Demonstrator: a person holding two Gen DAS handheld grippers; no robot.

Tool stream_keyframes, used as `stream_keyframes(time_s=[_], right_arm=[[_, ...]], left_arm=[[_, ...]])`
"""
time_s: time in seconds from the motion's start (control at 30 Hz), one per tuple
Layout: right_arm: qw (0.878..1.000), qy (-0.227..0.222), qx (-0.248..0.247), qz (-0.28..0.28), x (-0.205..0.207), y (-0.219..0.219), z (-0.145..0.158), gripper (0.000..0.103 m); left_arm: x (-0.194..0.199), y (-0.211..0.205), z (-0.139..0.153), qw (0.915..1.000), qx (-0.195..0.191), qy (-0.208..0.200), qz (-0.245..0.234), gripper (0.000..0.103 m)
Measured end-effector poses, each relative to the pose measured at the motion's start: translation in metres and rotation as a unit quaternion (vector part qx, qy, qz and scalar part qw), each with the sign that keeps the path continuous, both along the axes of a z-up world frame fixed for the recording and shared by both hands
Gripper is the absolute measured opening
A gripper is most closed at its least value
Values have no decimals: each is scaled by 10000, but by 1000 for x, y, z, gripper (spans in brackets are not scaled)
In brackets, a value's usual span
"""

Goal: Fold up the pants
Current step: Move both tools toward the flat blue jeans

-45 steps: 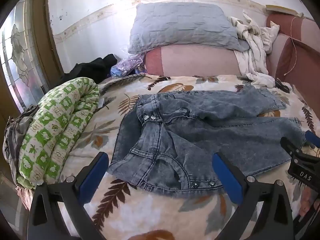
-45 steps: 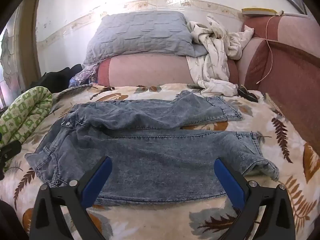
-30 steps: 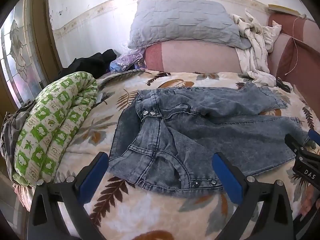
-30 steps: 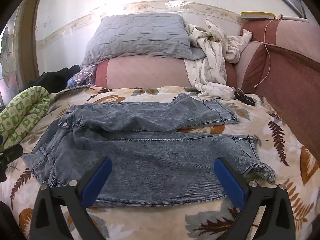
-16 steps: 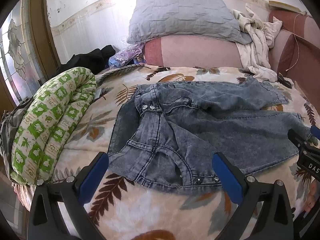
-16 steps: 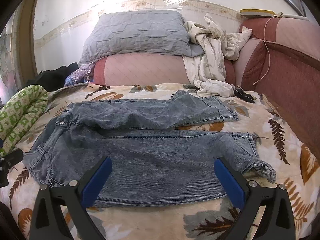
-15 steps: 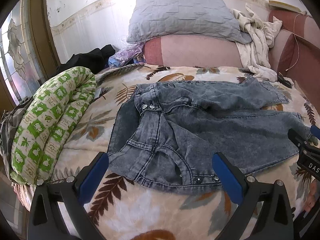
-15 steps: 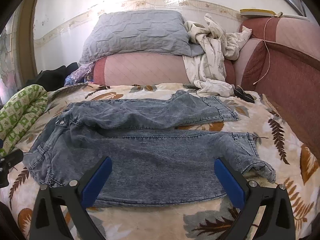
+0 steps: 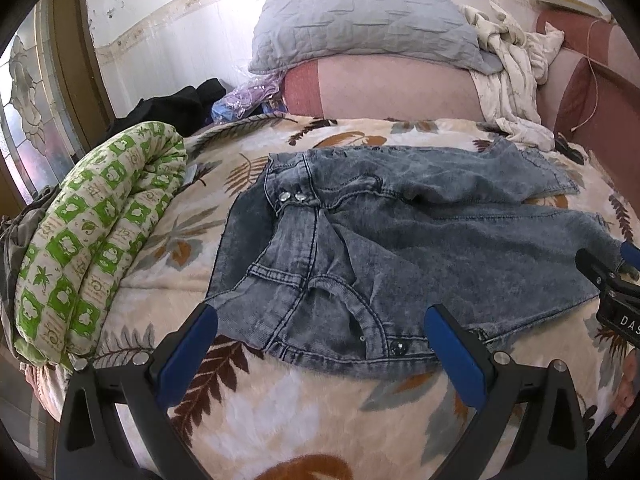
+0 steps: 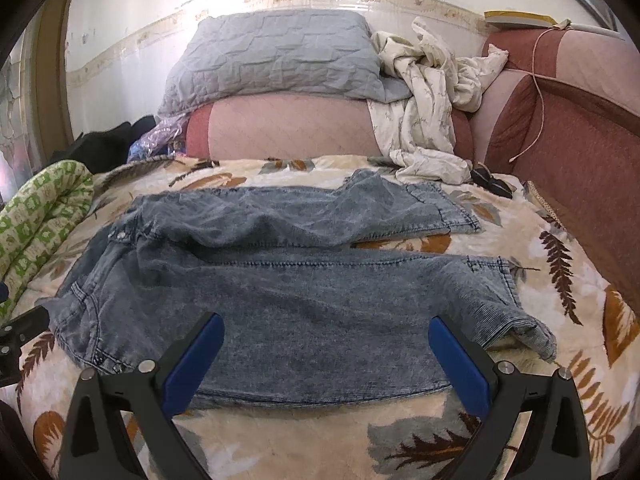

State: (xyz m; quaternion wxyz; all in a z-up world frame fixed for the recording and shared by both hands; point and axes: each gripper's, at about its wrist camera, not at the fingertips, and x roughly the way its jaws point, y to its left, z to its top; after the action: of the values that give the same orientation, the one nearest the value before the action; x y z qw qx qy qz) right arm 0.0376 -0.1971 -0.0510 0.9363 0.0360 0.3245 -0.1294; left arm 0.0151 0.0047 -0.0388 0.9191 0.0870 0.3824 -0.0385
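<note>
Pants: the grey-blue acid-washed denim pants [image 10: 304, 280] lay spread flat on the leaf-patterned fleece blanket [image 10: 560, 256], legs apart.
Progress: no fold was made yet; everything remained to do.
Left gripper [image 9: 320, 344]: fingers wide apart, empty, at the waistband.
Right gripper [image 10: 326, 354]: fingers wide apart, empty, over the near leg.
Change: both views sat slightly closer to the pants than before.

Daylit interior, being rendered through strong fisheye distortion

Bright light is being cast onto the white wall [image 9: 168, 40], where detail is being washed out by glare in both views. The jeans [image 10: 304, 292] and blanket [image 9: 260, 412] are being lit evenly, with soft shadows being thrown under the denim edges. Straight lines are being bent toward the rims, and the corners are being blacked out by the lens surround. Focus is being kept sharp centrally.
</note>
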Motion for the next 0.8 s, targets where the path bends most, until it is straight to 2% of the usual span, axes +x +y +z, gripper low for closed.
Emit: stream_keyframes(time_s=[0.5,0.8], right_arm=[[9996,197,170,-75,4,-10,-10,103],[9996,235,103,-89,8,-11,-13,103]], left_arm=[[11,9,-9,9998,80,143,87,103],[21,26,-14,9995,80,188,255,102]])
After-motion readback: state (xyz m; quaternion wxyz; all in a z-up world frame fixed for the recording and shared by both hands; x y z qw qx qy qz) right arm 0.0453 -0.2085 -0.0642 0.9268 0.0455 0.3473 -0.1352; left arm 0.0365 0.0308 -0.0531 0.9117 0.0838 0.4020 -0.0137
